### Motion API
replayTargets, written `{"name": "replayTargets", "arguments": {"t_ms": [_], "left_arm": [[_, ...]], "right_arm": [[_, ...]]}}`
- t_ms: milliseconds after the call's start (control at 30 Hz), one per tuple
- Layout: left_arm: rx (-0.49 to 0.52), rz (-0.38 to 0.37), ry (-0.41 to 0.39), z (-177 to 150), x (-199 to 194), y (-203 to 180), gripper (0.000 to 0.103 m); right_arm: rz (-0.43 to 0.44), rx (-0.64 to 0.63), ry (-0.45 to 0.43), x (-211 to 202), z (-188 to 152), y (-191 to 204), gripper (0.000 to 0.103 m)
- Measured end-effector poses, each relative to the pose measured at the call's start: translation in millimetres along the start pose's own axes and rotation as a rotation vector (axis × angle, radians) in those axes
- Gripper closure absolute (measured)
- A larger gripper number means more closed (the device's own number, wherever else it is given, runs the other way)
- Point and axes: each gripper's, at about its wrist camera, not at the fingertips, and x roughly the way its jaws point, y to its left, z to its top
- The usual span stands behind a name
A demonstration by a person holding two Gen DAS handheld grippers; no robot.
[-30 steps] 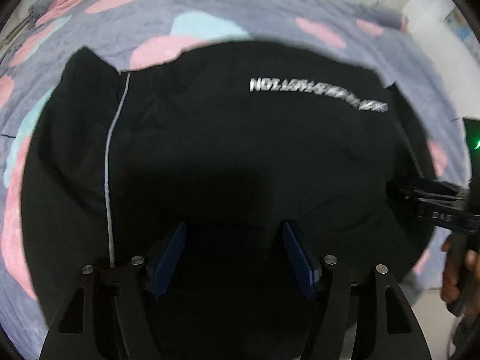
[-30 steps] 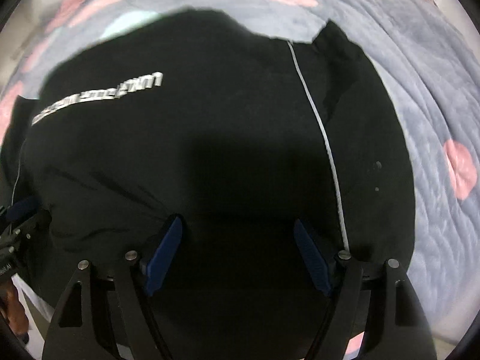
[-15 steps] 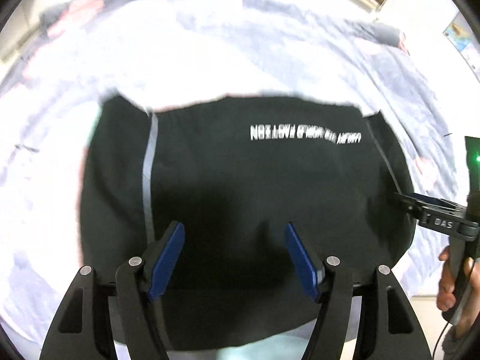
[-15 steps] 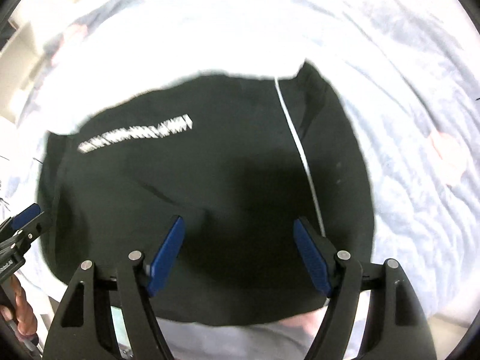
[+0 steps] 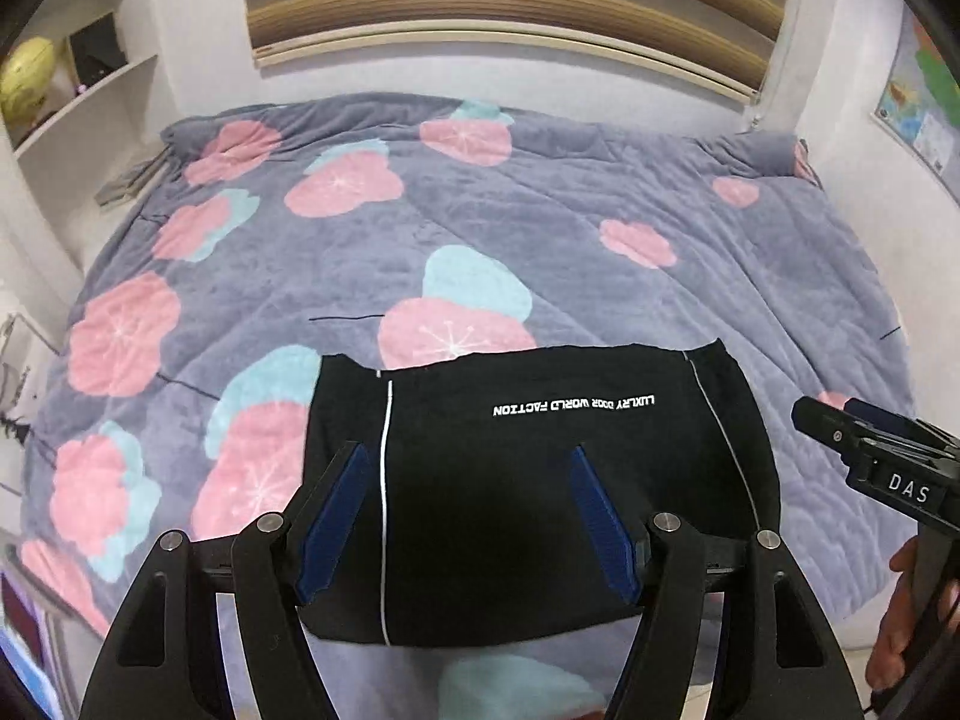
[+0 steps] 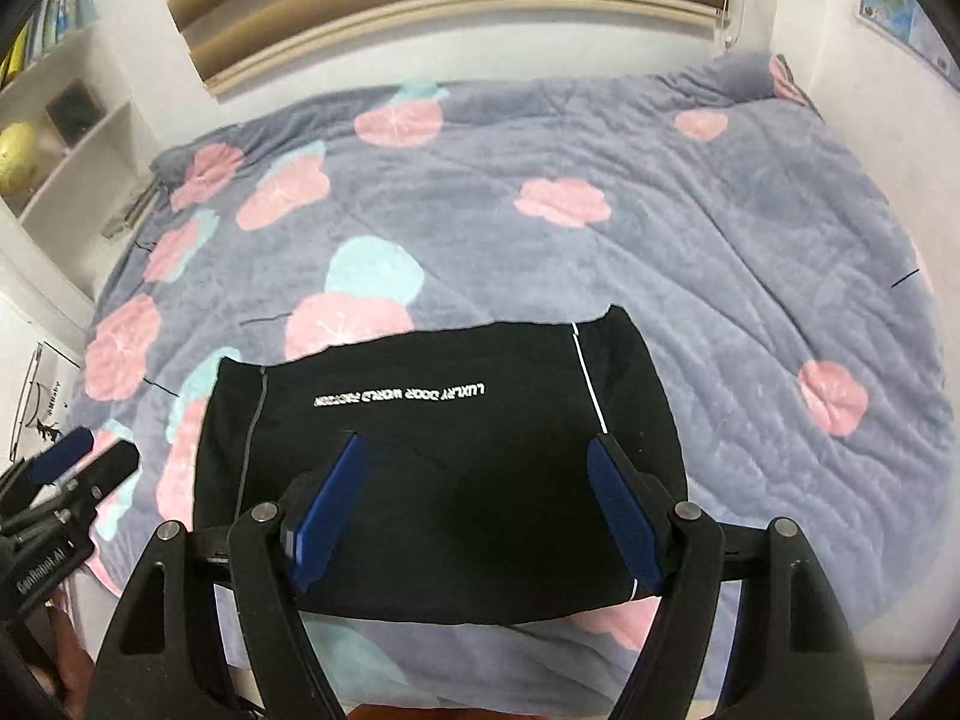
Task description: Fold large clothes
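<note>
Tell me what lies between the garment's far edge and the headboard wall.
Only bare blanket lies beyond the garment; both views show it.

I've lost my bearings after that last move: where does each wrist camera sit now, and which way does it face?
Left wrist: on the left gripper, above the bed's near edge, facing the window wall across the folded black garment; own open fingers, plus the right gripper and holding hand at right.
Right wrist: on the right gripper, same heading; own open fingers, the left gripper at left.
Shared: garment, floral blanket, window blind, shelves.
</note>
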Motion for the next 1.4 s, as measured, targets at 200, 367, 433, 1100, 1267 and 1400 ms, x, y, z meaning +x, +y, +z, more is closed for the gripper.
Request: {"name": "replayTargets", "arguments": {"t_ms": [200,367,433,1100,1267,1400], "left_arm": [[0.017,0.023,-0.015,-3,-25,-15,0.032],[0.029,0.051,-0.043,-4,-38,-20,0.032],[0.020,0.046,-0.047,-6,-41,-21,0.032],[0.022,0.080,-0.022,-16,-37,-26,0.032],[0.014,0.084,-0.023,-17,-38,-29,0.032],[0.017,0.085,-0.022,-16,-37,-27,0.032]], "right_arm": [[-0.013,-0.014,-0.021,-16,3,5,0.024],[-0.019,-0.019,-0.004,-17,-4,8,0.023],[-0.020,-0.020,0.007,-14,-7,10,0.023],[-0.012,-0.015,0.061,-2,-20,7,0.023],[-0.006,-0.029,0.067,-1,-21,10,0.023],[0.001,-0.033,0.079,1,-21,11,0.023]]}}
